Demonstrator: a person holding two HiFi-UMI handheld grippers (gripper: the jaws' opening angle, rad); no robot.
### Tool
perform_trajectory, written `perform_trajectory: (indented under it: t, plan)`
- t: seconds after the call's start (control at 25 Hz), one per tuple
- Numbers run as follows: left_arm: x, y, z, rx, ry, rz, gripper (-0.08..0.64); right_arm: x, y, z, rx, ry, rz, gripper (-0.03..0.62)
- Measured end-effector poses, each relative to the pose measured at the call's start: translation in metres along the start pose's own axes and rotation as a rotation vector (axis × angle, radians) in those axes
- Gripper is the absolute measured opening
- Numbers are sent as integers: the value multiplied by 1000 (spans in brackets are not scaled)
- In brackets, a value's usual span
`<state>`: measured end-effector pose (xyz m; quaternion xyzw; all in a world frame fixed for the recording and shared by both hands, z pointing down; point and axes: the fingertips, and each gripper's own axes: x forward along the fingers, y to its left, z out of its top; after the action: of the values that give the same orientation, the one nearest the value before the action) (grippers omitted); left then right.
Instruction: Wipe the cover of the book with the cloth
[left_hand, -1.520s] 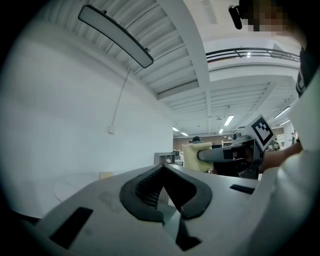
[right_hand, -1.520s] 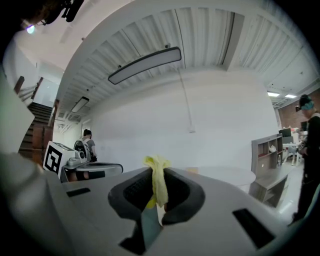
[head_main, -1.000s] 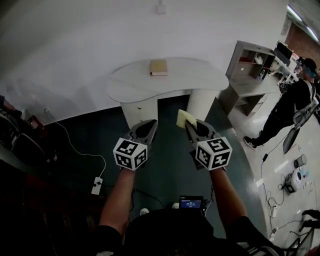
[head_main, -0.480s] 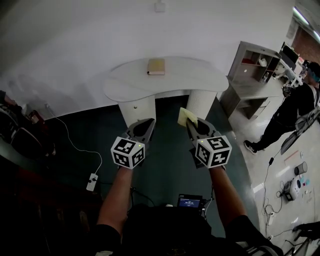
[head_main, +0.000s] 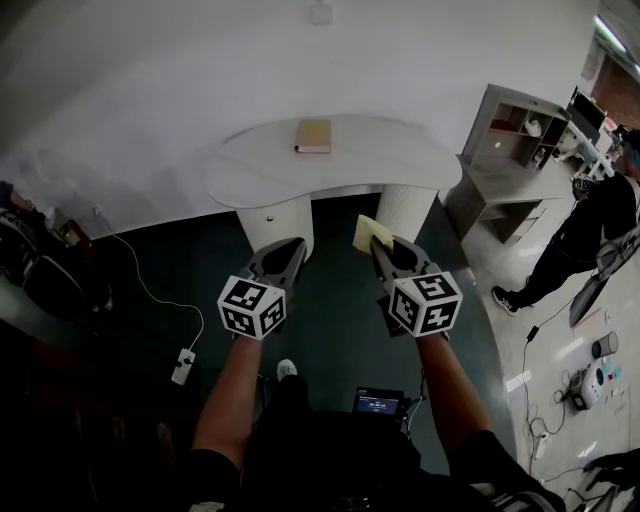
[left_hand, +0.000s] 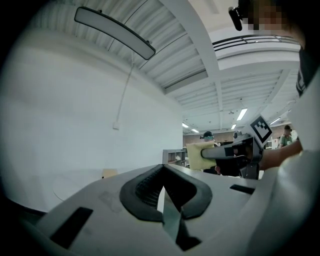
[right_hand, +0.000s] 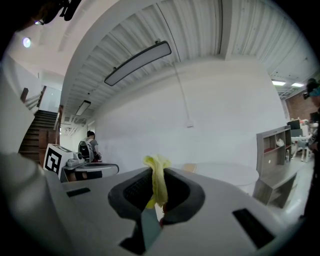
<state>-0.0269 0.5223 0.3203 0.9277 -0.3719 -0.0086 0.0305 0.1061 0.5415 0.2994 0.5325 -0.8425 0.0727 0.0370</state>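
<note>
Yellow cloth (head_main: 368, 234) stays pinched in the right gripper (head_main: 380, 248), left gripper (head_main: 296, 246) closed on nothing. Both have edged closer to the table (head_main: 400, 165). Book (head_main: 313, 136) sits upper centre, so no wiping yet.

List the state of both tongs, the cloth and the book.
left tongs: shut, nothing between them.
right tongs: shut on the cloth.
cloth: yellow, pinched, sticking out past the tips.
book: closed, lying flat on the white table, nothing touching it.
</note>
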Motion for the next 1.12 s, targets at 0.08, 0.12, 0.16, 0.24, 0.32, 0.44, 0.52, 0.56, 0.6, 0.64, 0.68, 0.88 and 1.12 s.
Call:
perform_trajectory:
  t: [0.08,0.12,0.16,0.24,0.32,0.44,0.52,0.56,0.6,0.64,0.68,0.88,1.12]
  plan:
    - [7,10,-2,-9,-1,6,2,10,-3,-2,-10,11,1,87]
    - [11,16,-3,-12,-1,5,2,15,-6,-2,-12,14,-3,87]
    - [17,20,-3,-15,0,1,2,21,-9,-2,-12,17,-8,87]
    - [29,30,-4,-17,5,-11,2,33,-18,-1,-8,22,-21,87]
    - [41,43,-3,-19,8,-22,2,49,-25,3,-6,27,-32,87]
    - [58,66,-4,-23,11,-35,2,74,-33,7,10,29,-48,87]
    - [69,82,-5,-27,15,-46,2,91,-37,8,16,34,-58,87]
    - [75,91,-4,-29,17,-51,2,101,-39,10,17,37,-63,87]
    - [80,101,-4,-30,19,-56,2,111,-41,12,20,38,-69,87]
    - [86,110,-3,-31,21,-61,2,120,-44,14,25,38,-76,87]
    - [92,119,-2,-31,21,-65,2,129,-46,16,30,37,-82,87]
    - [115,159,-2,-35,25,-95,2,173,-49,18,-6,66,-100,87]
    - [138,204,-3,-30,31,-126,2,226,-49,24,-15,63,-109,87]
